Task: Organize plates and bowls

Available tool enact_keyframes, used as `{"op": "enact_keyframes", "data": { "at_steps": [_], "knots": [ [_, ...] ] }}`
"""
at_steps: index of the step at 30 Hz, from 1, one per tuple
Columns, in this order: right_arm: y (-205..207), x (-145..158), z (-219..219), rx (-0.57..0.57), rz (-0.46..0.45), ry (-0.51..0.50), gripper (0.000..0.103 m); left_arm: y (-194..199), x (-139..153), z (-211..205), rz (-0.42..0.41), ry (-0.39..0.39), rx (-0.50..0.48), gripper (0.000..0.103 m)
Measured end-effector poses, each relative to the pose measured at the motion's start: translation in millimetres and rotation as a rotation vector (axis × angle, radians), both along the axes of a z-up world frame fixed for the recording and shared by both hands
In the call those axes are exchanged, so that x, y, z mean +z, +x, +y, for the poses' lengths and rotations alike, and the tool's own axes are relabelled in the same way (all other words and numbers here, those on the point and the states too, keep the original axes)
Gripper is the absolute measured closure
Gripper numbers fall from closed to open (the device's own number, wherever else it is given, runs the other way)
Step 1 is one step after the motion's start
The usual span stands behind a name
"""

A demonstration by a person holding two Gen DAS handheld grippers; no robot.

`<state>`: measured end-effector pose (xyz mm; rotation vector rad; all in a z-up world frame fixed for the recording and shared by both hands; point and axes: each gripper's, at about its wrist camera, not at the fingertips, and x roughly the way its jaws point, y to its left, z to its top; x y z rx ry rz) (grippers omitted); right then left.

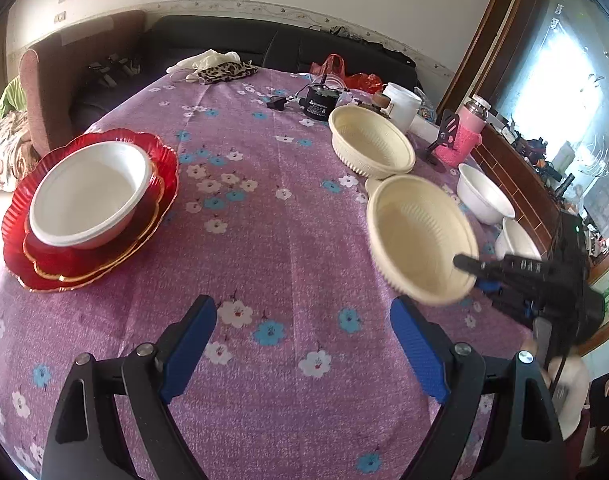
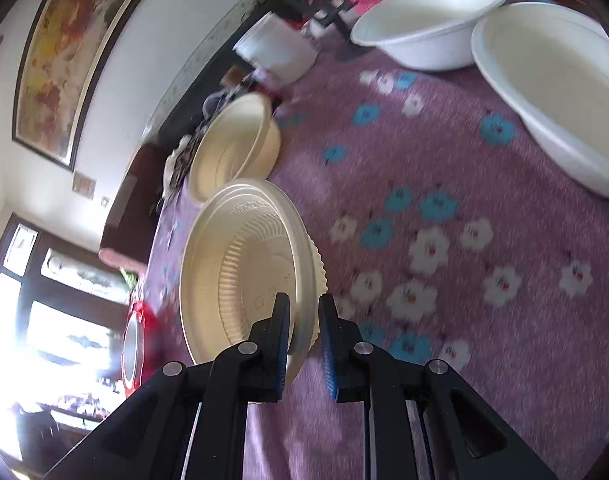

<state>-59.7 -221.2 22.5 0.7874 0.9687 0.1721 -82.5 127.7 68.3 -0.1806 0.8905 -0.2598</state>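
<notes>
A cream ribbed bowl (image 1: 418,236) is tilted over the floral tablecloth, and my right gripper (image 1: 470,270) is shut on its near rim. In the right wrist view the rim of this cream bowl (image 2: 244,264) is pinched between my right gripper's (image 2: 304,314) blue pads. A second cream bowl (image 1: 370,142) (image 2: 232,144) rests farther back. Two white bowls (image 1: 484,196) (image 1: 516,240) stand near the right edge. At the left, a white bowl (image 1: 90,192) sits in stacked red plates (image 1: 160,184). My left gripper (image 1: 304,312) hangs open over bare cloth.
At the back right stand a white tub (image 1: 402,104), a pink bottle (image 1: 466,132), a black phone stand (image 1: 444,136) and a black device (image 1: 318,102). A leopard-print cloth (image 1: 224,70) lies at the far edge. A dark sofa (image 1: 224,40) runs behind the table.
</notes>
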Motion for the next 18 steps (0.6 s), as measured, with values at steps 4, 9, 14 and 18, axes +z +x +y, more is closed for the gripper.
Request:
{"op": "enact_keyframes", "data": {
  "at_steps": [4,9,14,18],
  "knots": [
    [-5.7,5.3,11.7,0.048,-0.023,-0.069,0.084,18.1,-2.4,-8.6,0.024,-0.028,-0.007,0.015],
    [-11.6,14.8,15.7,0.023,-0.114,-0.142,0.055,53.0,-4.9,-25.2,0.071,-0.052,0.006,0.015],
    [-8.0,14.8,14.9,-0.006,-0.171,-0.192,0.054,81.4,-11.3,-50.9,0.094,-0.022,-0.007,0.015],
    [-7.0,7.9,12.1,-0.027,-0.159,-0.233,0.054,96.9,-24.9,-72.2,0.131,-0.012,-0.031,0.015]
  ]
}}
